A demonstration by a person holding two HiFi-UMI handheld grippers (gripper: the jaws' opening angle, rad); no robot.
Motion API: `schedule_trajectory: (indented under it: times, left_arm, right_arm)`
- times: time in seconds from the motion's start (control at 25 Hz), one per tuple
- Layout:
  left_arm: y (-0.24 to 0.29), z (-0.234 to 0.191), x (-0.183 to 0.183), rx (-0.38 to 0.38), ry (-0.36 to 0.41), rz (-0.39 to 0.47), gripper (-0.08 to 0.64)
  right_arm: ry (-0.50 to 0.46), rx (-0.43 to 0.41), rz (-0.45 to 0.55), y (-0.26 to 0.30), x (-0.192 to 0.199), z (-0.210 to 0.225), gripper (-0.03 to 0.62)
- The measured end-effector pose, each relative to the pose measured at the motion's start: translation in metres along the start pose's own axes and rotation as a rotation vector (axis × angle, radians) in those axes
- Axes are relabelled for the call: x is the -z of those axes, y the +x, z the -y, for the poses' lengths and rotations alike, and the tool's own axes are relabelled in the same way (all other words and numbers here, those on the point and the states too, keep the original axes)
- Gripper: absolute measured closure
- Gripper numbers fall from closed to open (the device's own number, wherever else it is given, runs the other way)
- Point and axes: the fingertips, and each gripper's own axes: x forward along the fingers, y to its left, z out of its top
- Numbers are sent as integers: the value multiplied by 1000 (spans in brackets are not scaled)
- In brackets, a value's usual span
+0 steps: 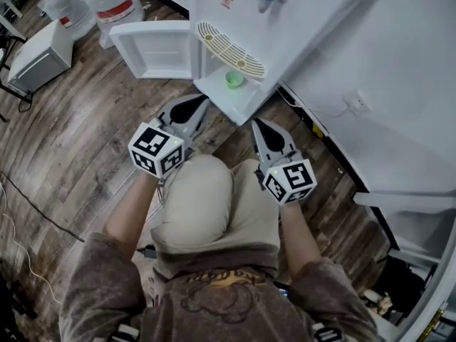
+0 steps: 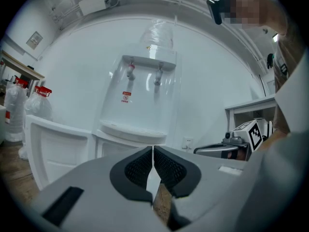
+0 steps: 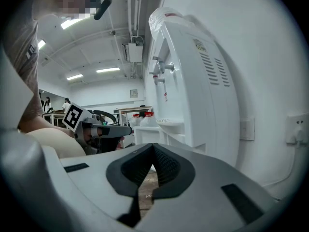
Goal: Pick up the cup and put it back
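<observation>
Head cam: steep down, dispenser (image 1: 242, 13) at top edge. Gripper cams low, level, near it: L faces front, R side-on; all three share it.

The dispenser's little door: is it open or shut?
Open. The door stands swung out to the left, and the green cup shows inside the compartment.

Bright and even throughout, lit from strip lights (image 3: 108, 70) on the ceiling. Washed almost to glare on the white water dispenser (image 2: 140, 98) and the wall behind. Soft, faint shadows only on the wooden floor (image 1: 85, 112). Bent hard by fisheye in both gripper views, with black corners. Blurred close up on the left tool (image 2: 153, 151) and right tool (image 3: 153, 149); slightly grainy in the head view.
</observation>
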Motion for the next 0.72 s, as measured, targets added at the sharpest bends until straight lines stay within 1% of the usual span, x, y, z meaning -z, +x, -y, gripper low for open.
schedule_trajectory:
  times: [0.12, 0.28, 0.4, 0.6, 0.72]
  left_arm:
    - [-3, -3, 2, 1, -20, 7, 549]
    - [-1, -10, 11, -1, -45, -4, 475]
    - [4, -12, 19, 6, -52, -17, 407]
    - [16, -11, 32, 31, -41, -32, 271]
    - [27, -18, 43, 22, -48, -41, 197]
  right_arm:
    - [1, -4, -4, 0, 2, -5, 591]
    - [5, -11, -8, 0, 5, -9, 591]
    - [6, -7, -9, 0, 6, -7, 591]
    - [13, -4, -10, -2, 10, -5, 591]
    - [13, -3, -9, -1, 11, -3, 591]
